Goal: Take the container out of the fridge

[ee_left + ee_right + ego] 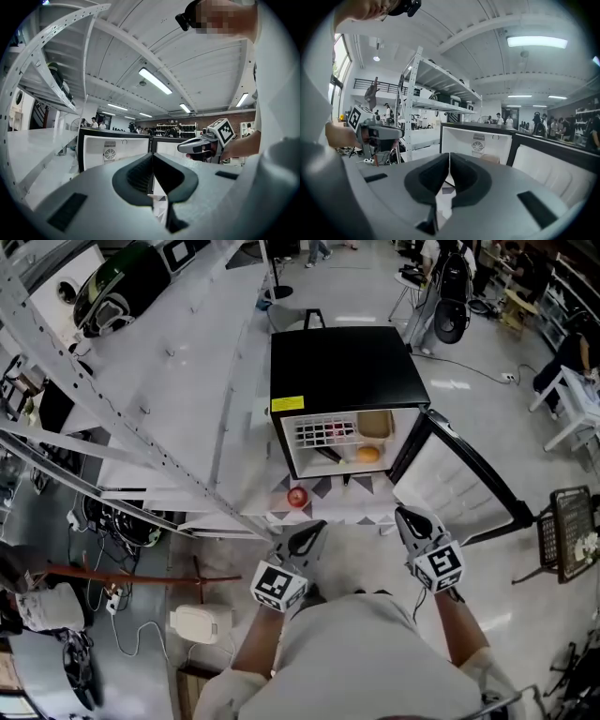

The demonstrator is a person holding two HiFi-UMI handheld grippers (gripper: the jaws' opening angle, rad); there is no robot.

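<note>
item: fridge [342,367], door [461,486] open. container [375,424], tan, inside at the upper shelf's right end, untouched. left gripper [312,529]: jaws closed, empty. right gripper [406,517]: jaws closed, empty. i hold both short of the opening. done: door. left: reach, grip, withdraw.

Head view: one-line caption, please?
Left gripper and right gripper, both shut and empty, face the open fridge with the tan container inside.

Left tool [153,158], jaws together and seemingly empty, before the open fridge [112,148]
</note>
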